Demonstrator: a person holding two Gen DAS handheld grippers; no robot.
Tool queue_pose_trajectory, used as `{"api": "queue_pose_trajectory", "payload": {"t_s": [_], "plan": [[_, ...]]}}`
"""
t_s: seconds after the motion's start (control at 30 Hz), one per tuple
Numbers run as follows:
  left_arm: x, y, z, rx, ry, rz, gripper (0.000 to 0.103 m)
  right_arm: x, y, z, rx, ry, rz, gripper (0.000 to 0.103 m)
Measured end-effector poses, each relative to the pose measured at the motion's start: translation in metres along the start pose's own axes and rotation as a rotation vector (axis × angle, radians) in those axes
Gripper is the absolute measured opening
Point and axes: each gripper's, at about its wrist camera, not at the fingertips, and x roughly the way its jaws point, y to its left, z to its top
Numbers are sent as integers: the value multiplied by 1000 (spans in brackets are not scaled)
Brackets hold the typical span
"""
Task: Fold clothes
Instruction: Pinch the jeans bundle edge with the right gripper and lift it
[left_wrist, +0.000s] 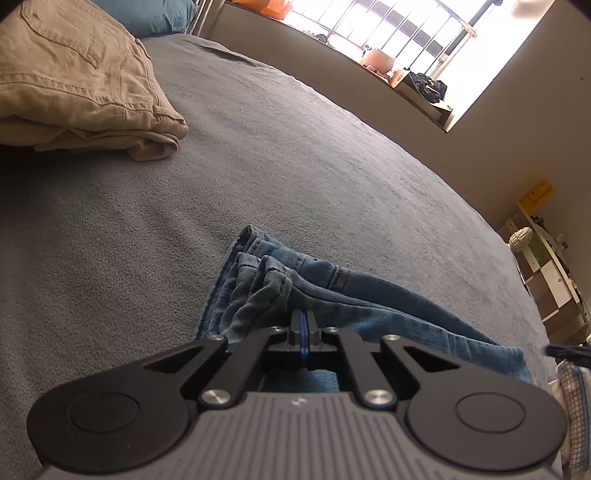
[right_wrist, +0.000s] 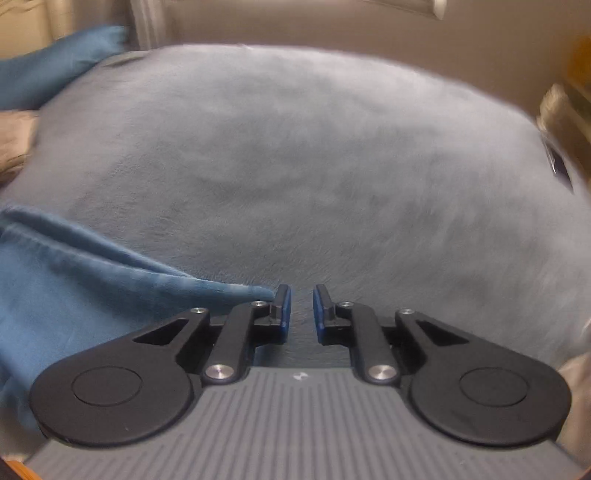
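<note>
Across the grey bed (left_wrist: 295, 166), folded tan trousers (left_wrist: 81, 85) at the far side, blue jeans (left_wrist: 280, 295) bunched at the near edge. Left gripper (left_wrist: 301, 325) pinching jeans fabric, right gripper (right_wrist: 301, 306) spread, empty, just beside the denim. Mid-fold, likely; next, a second hold with the right.

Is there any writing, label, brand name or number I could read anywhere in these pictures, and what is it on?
No readable words or numbers in either view.
Small pale logo mark on each tool's grey body, a symbol, not letters.
Yellow box on the shelf by the wall: dark marks, too small to read.
Blue jeans and tan trousers: no label showing.
</note>
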Motion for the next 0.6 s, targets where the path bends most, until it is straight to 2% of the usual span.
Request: {"api": "queue_pose_trajectory", "payload": {"t_s": [0.03,0.1,0.17,0.3,0.37,0.43,0.6], "plan": [[0,0,0,3,1,0,3,-13,-3,2,-39,-1,26,13],[1,-1,2,6,6,4,3,-44,0,2,-156,3,147,13],[1,-1,3,3,11,8,3,-57,13,-6,-212,13,211,13],[1,-4,1,12,1,18,3,-34,49,-52,-288,58,269,13],[0,-4,-1,20,-6,16,3,-20,62,-88,-333,110,257,10],[-1,-5,-2,25,-7,18,3,-7,63,-119,-370,113,206,10],[-2,-6,-3,27,-9,16,3,-38,61,-113,-296,-11,167,13]]}}
